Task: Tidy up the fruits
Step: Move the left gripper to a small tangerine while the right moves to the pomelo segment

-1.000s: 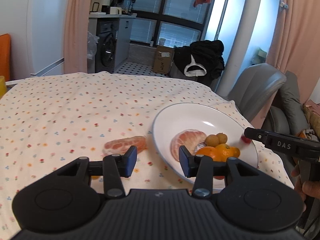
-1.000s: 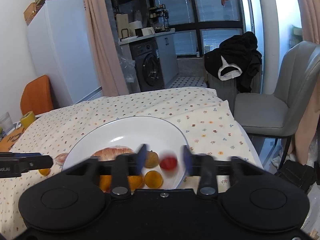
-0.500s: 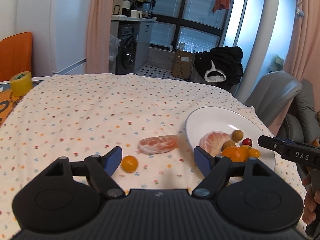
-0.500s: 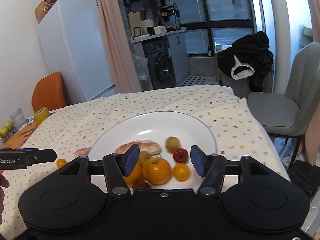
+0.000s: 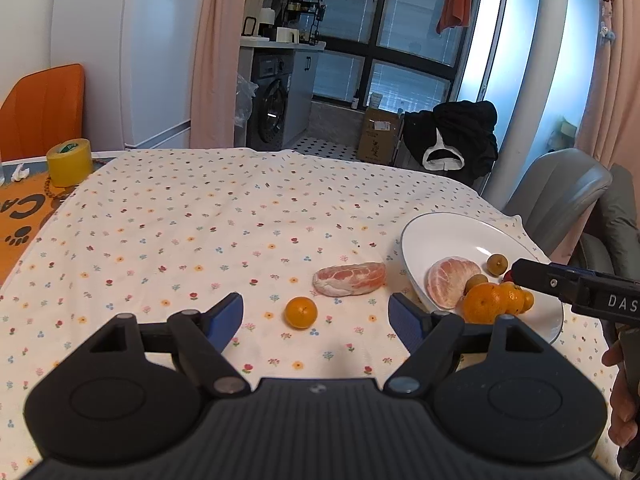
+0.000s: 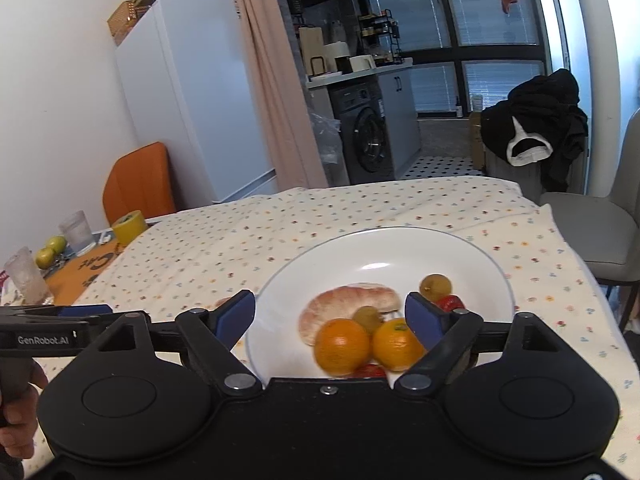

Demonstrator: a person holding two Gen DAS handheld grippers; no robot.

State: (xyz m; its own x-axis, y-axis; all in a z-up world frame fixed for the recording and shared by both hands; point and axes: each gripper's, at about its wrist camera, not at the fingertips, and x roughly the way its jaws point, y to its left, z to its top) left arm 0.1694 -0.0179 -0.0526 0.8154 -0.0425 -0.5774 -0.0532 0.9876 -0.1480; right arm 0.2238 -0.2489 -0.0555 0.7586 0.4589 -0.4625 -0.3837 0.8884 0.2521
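Observation:
A white plate [image 5: 444,232] [image 6: 384,248] on the flowered cloth holds a peeled pomelo piece [image 5: 450,280] [image 6: 348,300], two oranges [image 6: 342,346], small yellow-green fruits [image 6: 435,285] and red fruits [image 6: 450,303]. Left of the plate, on the cloth, lie a second peeled pomelo piece [image 5: 350,279] and a small orange [image 5: 301,312]. My left gripper [image 5: 316,314] is open and empty, with the small orange just beyond the gap between its fingers. My right gripper [image 6: 330,314] is open and empty over the plate's near side. Its finger [image 5: 560,280] shows at the right of the left wrist view.
A yellow tape roll [image 5: 69,162] [image 6: 128,227], glasses [image 6: 78,232] and green fruits [image 6: 52,250] sit at the table's far left on an orange mat [image 5: 24,212]. A grey chair [image 5: 556,196] stands past the plate; an orange chair [image 6: 138,182] is at the left.
Both grippers pulled back from the plate and opened wider. The red fruit left the right gripper and lies on the plate. My left view swung left, revealing the small orange.

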